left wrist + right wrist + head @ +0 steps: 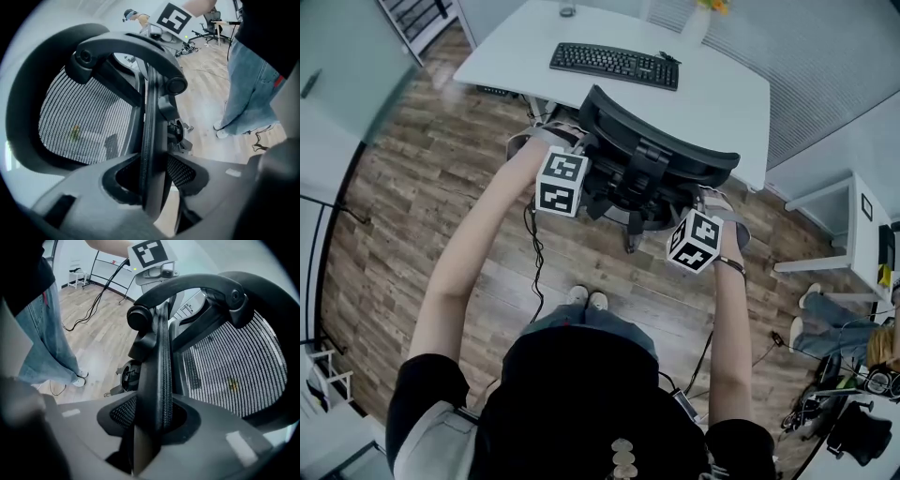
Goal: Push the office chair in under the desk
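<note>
Black mesh rim of the office chair [661, 155] sits between the loosely spread jaws of my left gripper [150, 187], unpinched. My right gripper [152, 427] straddles the opposite rim the same way, jaws apart. The chair's backrest stands at the white counter's [516, 56] near edge.

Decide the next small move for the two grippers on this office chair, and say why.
Probably draw the left gripper and right gripper back off the backrest: it already stands at the edge of the desk, and the jaws stand apart round its rim.
</note>
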